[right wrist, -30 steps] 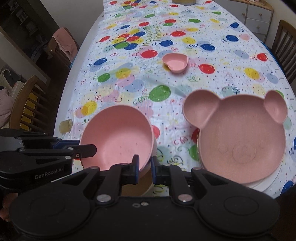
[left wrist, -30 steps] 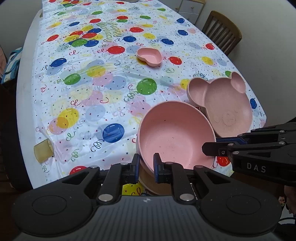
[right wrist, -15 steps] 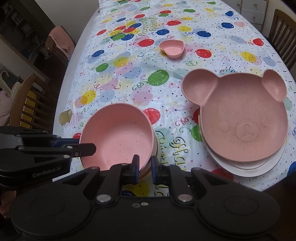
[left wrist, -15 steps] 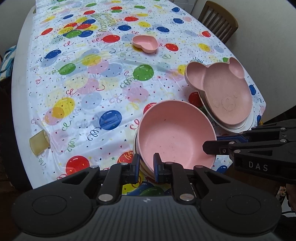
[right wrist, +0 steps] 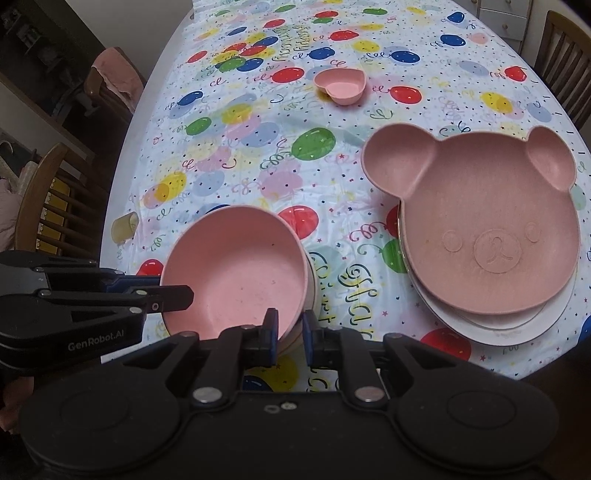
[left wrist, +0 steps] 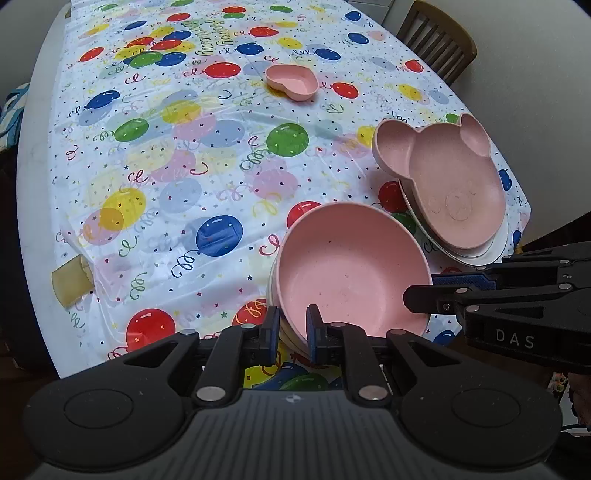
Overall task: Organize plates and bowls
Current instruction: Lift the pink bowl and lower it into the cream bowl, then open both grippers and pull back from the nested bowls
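Two wooden chairs (right wrist: 44, 206) flank the balloon-print tablecloth (left wrist: 184, 155) beside plain walls.

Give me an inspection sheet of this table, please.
Surface: balloon tablecloth covering the table.
Job's things: bowl stack, pink on top, near edge; bear plate on white plates; heart dish farther back, alone.
Clutter: yellowish cup at table edge.
Grippers: left gripper shut on the bowl stack's rim; right gripper on that rim too, jaws opening.
Cables: nothing seen.
Surroundings: wooden chair, drawer unit.
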A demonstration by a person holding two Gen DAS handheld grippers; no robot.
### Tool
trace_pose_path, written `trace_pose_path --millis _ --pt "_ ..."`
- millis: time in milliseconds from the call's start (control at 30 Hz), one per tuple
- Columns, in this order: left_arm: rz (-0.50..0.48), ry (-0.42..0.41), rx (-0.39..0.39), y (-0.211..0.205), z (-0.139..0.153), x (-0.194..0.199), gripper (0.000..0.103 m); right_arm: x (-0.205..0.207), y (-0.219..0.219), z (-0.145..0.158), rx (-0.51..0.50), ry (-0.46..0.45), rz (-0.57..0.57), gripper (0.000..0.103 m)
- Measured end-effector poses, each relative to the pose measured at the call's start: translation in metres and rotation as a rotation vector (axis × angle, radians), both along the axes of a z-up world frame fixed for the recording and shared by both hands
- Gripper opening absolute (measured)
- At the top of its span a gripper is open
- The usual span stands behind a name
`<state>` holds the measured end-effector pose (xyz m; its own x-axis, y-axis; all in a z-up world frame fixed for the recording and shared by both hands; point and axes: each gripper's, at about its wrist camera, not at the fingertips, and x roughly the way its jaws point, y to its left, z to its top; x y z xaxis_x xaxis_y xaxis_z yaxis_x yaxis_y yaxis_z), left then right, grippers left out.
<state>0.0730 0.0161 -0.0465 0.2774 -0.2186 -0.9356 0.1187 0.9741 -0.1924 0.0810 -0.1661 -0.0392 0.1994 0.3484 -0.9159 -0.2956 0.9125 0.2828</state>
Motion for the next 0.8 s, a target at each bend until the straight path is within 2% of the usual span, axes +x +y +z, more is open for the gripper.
trace_pose_path --millis 233,467,800 --pt "-0.001 -0.025 -0.003 0.005 0.008 0.004 0.014 0.002 0.001 0.003 -0.003 -0.006 0.004 0.021" --pt "0.0 -0.099 -0.011 0.013 0.027 0.01 0.014 0.007 -0.001 0.011 0.014 -0.019 0.002 0.029" --pt "0.032 -0.181 -0.001 0.011 0.049 0.042 0.014 0.032 -0.001 0.036 0.024 -0.113 -0.004 0.037"
